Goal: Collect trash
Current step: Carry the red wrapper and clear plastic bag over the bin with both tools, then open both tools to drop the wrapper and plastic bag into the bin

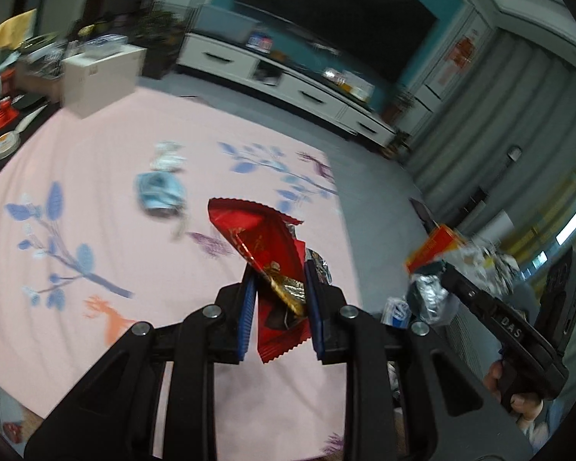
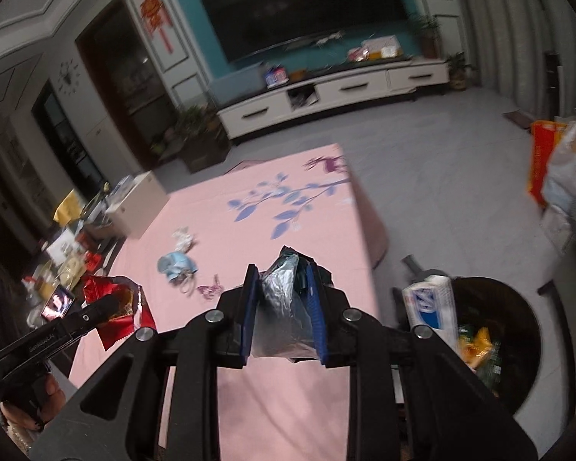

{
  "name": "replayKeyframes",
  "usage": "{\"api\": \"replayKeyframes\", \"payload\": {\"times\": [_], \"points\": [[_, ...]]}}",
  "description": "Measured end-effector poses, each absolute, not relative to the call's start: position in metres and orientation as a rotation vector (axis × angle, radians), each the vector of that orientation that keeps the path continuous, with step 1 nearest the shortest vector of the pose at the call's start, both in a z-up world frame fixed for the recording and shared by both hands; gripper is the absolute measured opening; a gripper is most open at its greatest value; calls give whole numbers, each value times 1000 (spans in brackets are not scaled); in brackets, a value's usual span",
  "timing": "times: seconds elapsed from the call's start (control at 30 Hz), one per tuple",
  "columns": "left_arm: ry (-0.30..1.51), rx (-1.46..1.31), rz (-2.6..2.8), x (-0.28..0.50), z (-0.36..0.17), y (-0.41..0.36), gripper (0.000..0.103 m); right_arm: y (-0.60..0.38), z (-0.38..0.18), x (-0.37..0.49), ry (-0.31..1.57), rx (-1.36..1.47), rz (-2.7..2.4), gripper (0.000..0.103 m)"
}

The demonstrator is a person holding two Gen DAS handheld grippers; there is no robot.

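My left gripper [image 1: 280, 274] is shut on a red snack wrapper [image 1: 267, 246] with a gold patch, held above the pink tablecloth [image 1: 96, 153]. The same wrapper [image 2: 113, 294] and the left gripper's black body show at the left of the right wrist view. My right gripper [image 2: 282, 274] is shut on a crumpled silver foil wrapper [image 2: 282, 288] with a dark green top. A crumpled light blue face mask [image 2: 174, 265] and a small white wrapper [image 2: 182, 238] lie further back on the cloth. A black trash bin [image 2: 491, 345] with colourful scraps inside stands on the floor to the right.
A white and blue tissue pack [image 2: 428, 301] stands by the bin's left rim. A white box [image 2: 132, 203] and cluttered items sit at the cloth's left edge. A white TV cabinet [image 2: 338, 92] lines the far wall. Orange and white bags [image 2: 556, 169] stand at the right.
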State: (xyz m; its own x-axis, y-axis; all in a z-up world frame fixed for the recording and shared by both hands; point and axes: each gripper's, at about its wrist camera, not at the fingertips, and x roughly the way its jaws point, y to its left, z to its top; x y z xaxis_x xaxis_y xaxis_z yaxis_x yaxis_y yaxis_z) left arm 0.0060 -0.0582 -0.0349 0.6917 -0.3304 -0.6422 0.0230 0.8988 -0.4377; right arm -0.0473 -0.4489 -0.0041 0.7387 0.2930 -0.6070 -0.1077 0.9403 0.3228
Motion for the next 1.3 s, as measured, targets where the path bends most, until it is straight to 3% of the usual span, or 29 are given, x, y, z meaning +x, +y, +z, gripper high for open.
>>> {"api": "replayKeyframes", "payload": {"times": [0.43,1.3], "points": [[837,-265,-479,1,-24,-201,25,-525,-19,-88,672,333,41,27],[1113,-24,-665,44,-139,-360,27,-612,-106,-87,807,485,-173,28]]}}
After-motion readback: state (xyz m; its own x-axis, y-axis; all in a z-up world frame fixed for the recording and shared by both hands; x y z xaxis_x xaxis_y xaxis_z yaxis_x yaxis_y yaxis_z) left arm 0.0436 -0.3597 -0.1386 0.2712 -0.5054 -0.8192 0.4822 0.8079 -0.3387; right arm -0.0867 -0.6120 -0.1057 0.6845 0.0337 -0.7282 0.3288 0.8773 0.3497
